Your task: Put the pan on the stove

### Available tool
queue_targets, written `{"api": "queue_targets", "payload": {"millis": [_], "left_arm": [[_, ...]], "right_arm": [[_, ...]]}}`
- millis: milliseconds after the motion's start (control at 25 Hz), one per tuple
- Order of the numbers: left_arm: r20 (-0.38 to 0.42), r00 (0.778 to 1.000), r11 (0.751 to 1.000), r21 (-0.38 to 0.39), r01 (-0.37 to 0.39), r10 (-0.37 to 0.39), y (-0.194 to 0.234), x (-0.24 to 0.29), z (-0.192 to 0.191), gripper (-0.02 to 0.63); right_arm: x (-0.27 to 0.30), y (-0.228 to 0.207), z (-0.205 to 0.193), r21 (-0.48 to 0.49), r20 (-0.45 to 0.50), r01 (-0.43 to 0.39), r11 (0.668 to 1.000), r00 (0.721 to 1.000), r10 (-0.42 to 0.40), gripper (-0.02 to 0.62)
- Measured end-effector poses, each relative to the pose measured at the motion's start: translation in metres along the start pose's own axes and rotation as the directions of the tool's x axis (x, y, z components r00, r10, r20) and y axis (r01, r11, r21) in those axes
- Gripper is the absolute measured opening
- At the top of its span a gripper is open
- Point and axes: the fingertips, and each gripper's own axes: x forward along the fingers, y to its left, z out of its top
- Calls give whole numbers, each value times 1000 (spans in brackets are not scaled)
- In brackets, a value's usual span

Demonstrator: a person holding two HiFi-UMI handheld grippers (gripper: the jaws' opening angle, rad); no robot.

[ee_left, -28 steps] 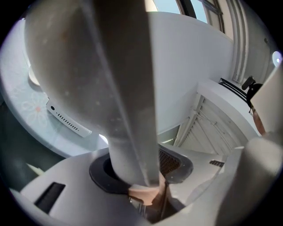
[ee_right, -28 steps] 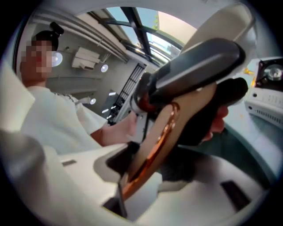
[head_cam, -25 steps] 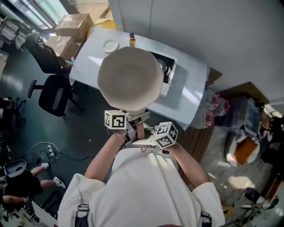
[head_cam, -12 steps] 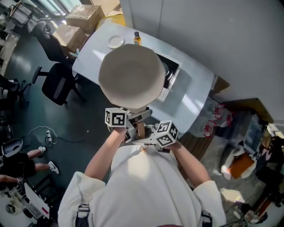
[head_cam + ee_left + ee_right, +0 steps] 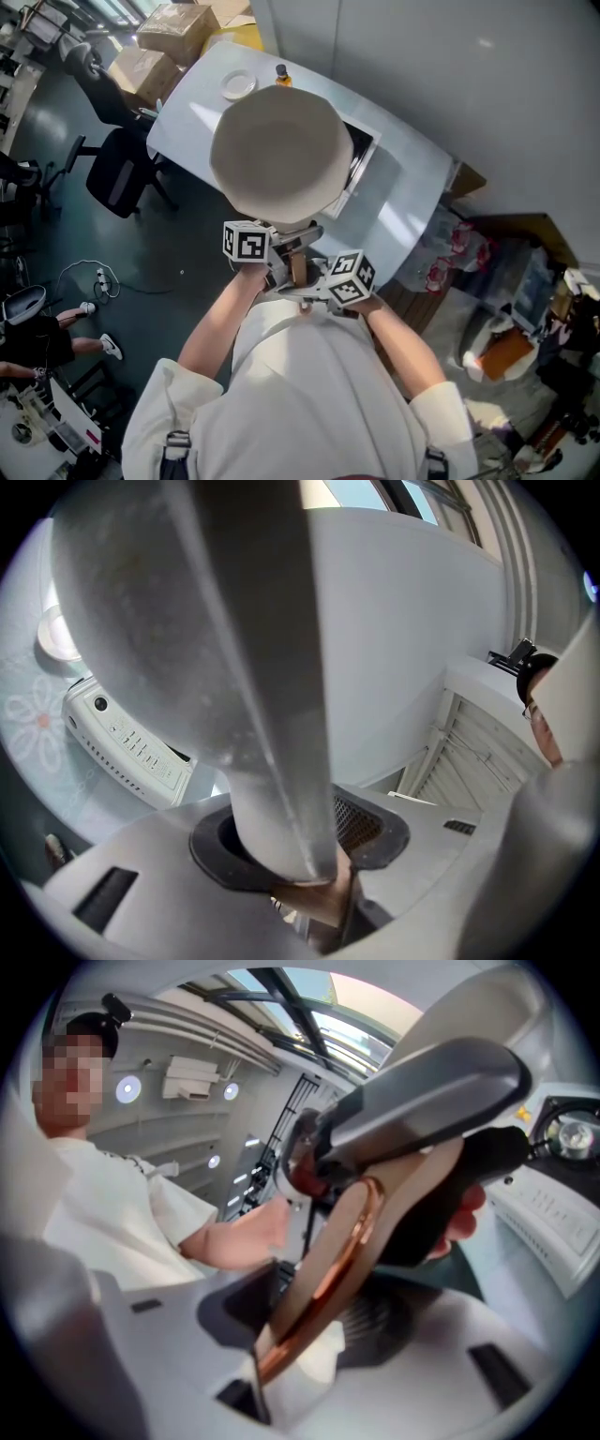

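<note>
A round cream-coloured pan (image 5: 279, 155) hangs in the air over the white table (image 5: 398, 183) and hides most of the stove (image 5: 360, 156) below it. The pan's wooden handle (image 5: 298, 267) points back at the person. My left gripper (image 5: 279, 255) is shut on the handle close to the pan's grey underside (image 5: 187, 621). My right gripper (image 5: 317, 287) is shut on the handle's end, where a copper ring (image 5: 349, 1241) shows between its jaws. The stove's white control panel (image 5: 127, 747) lies below the pan in the left gripper view.
A small white plate (image 5: 236, 84) and a brown bottle (image 5: 280, 73) stand at the table's far edge. Cardboard boxes (image 5: 159, 42) and black office chairs (image 5: 117, 178) are on the floor at the left. Bags and clutter (image 5: 506, 309) sit at the right.
The pan has drifted a little farther over the table and covers more of the stove. Both grippers keep the same hold on the handle.
</note>
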Motion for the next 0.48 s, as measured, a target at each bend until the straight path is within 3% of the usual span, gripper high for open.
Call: {"api": "queue_targets", "payload": {"millis": [480], "left_arm": [[-92,993,997,19,77,-75,27,30,3,193]], "right_arm": [[-6,-44,1,44,31,97,994,995,-99,184]]}}
